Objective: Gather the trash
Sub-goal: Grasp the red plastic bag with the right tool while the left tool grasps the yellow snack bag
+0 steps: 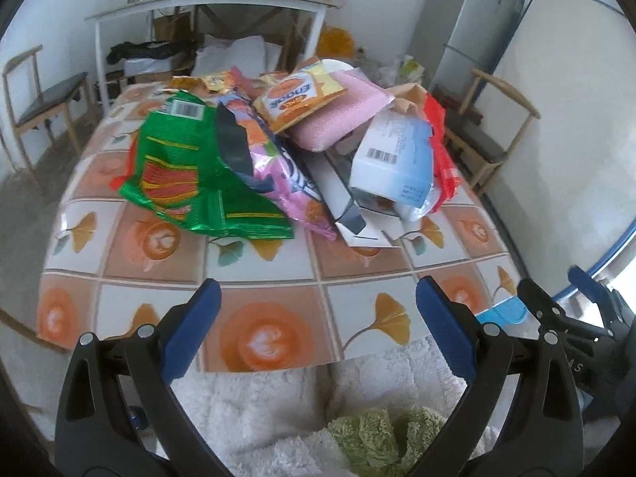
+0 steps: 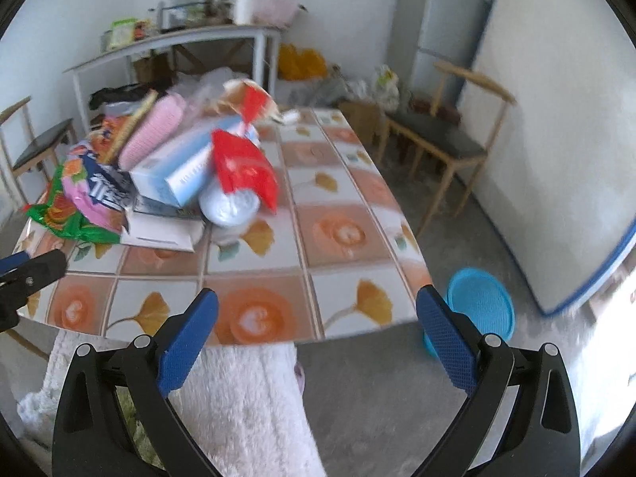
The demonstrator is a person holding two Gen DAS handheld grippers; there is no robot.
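Both claws hang spread wide and empty at the near edge of the tabletop (image 1: 278, 278): the left claw (image 1: 318, 314) faces the trash heap, the right claw (image 2: 318, 318) sits further right, above the bare tiled-pattern cloth. A blue basin (image 2: 481, 306) stands on the floor just beside the tabletop's right corner. All the trash lies piled toward the far left part of the tabletop. Largest is the green snack bag (image 1: 187, 175), flat at the left front. A pink printed bag (image 1: 278, 167) overlaps it. Next comes a pale blue box (image 1: 393, 163), leaning on flattened white cardboard (image 1: 357, 218). A pink pack (image 1: 338, 119) sits on top, with a yellow snack wrapper (image 1: 298, 95) on it. A red wrapper (image 1: 441, 147) drapes over the right side.
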